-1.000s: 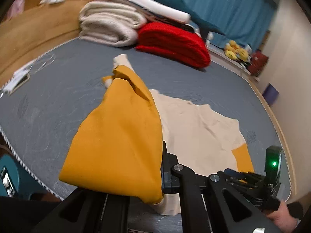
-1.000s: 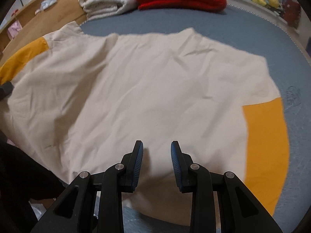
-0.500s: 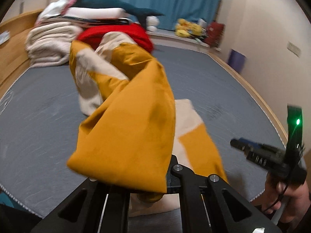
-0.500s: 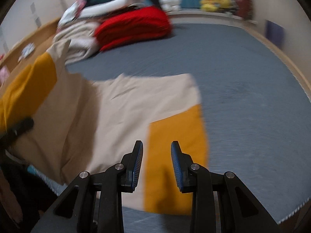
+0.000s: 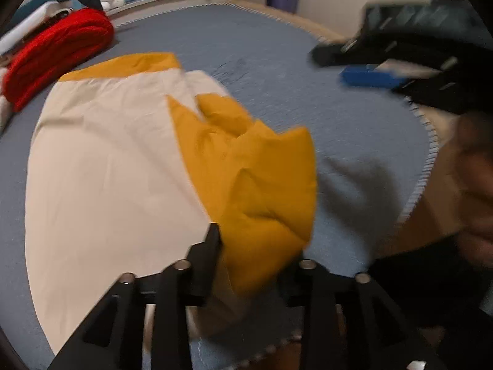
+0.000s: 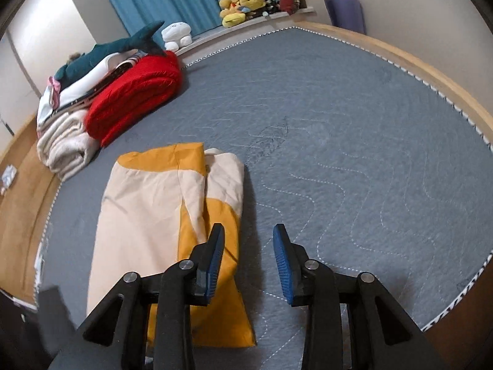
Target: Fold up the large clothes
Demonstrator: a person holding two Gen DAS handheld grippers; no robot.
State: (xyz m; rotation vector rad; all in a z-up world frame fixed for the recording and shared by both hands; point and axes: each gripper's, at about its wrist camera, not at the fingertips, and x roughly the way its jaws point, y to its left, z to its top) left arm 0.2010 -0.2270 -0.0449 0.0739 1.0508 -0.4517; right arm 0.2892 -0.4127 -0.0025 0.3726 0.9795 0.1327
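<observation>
A cream garment (image 6: 144, 215) with mustard-yellow panels lies folded lengthwise on the grey mattress (image 6: 339, 154). In the left wrist view its yellow sleeve end (image 5: 255, 178) is draped over the cream body (image 5: 107, 169) and hangs loosely between the jaws of my left gripper (image 5: 255, 252). Those jaws are opening and stand apart, with the cloth hiding the right finger. My right gripper (image 6: 248, 256) hovers just right of the folded garment. Its jaws are opening too, with nothing between the blue pads (image 6: 282, 259). It shows blurred at the left view's upper right (image 5: 369, 77).
A red folded blanket (image 6: 132, 98), rolled cream towels (image 6: 64, 145) and a shark plush (image 6: 117, 49) are stacked at the mattress's far left. Plush toys (image 6: 243, 6) sit on a ledge by the blue curtain. A person's hand (image 5: 462, 185) is at the right, near the wooden bed frame (image 6: 446, 86).
My left gripper swung the yellow sleeve across and down onto the cream body, and its jaws parted. The right gripper rose and pulled off the garment, which now lies narrower.
</observation>
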